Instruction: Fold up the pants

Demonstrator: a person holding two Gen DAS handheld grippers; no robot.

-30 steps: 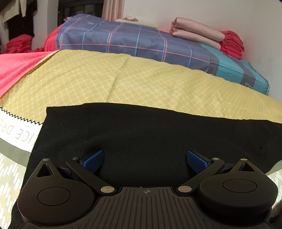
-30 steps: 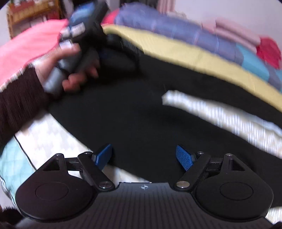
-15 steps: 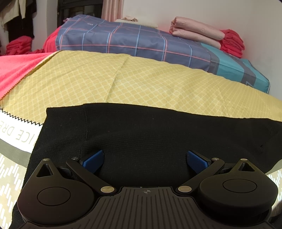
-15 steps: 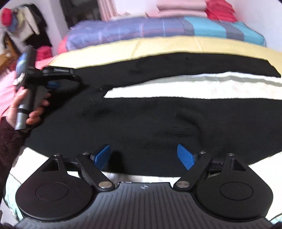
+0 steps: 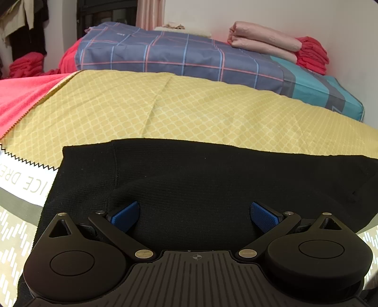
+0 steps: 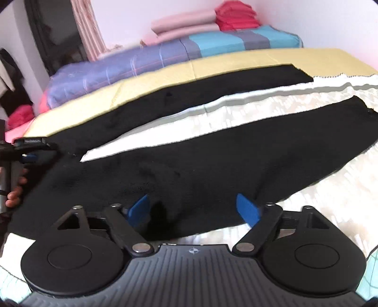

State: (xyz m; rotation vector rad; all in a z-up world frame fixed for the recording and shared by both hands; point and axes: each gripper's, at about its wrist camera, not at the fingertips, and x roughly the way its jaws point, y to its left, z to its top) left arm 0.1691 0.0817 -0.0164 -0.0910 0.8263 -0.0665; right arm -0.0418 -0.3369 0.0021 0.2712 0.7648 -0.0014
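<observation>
Black knit pants [image 6: 189, 165] spread flat on bed | left hand-held gripper [image 5: 195, 216] apart above waistband | right hand-held gripper [image 6: 195, 210] apart over near leg

left wrist: sharp, soft even indoor light, dim at 10 o'clock | right wrist: motion-smeared toward 11–12, wall [image 6: 307, 21] washed pinkish-white at 1 | both: heavy fisheye bending at rims, black pants [image 5: 212, 179] swallow all detail

A bed [image 5: 28, 231] is carrying black pants [image 5: 189, 179] lying spread flat, legs apart. A yellow sheet [image 5: 165, 106] and plaid quilt [image 5: 179, 56] are lying behind them
</observation>
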